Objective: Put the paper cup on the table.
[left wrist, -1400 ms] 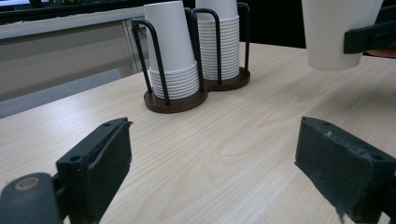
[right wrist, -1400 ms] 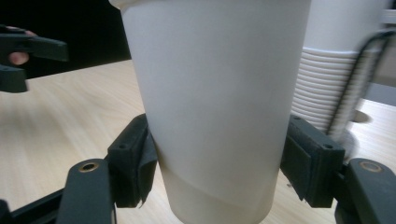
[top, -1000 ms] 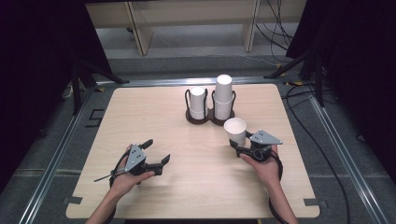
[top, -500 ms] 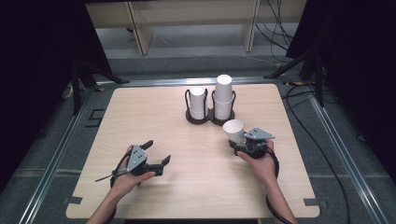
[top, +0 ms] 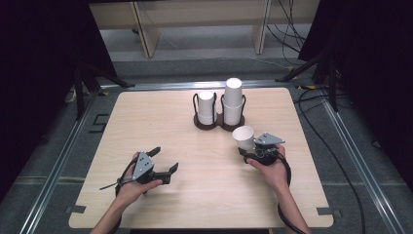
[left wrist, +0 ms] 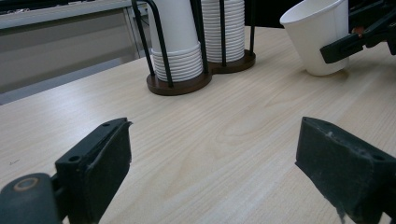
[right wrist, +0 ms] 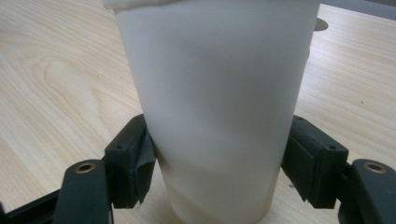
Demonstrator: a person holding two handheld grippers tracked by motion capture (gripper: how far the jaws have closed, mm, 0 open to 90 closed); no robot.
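- Right gripper [top: 249,150] is bracketing the plain, unprinted paper cup [right wrist: 212,93], its jaws having just been opening; the right gripper view is showing slight gaps.
- Left gripper [top: 163,161] is resting wide open, holding nothing.

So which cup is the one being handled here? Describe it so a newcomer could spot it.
On the wooden table, find the dark two-ring cup holder with its upside-down white stacks. The single paper cup stands just in front and right of it, mouth up, alone, between the right gripper's jaws.

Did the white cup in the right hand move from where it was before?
Yes. The white cup slid left and a bit closer to the cup holder. It now stands between the right gripper jaws, which have just been opening.
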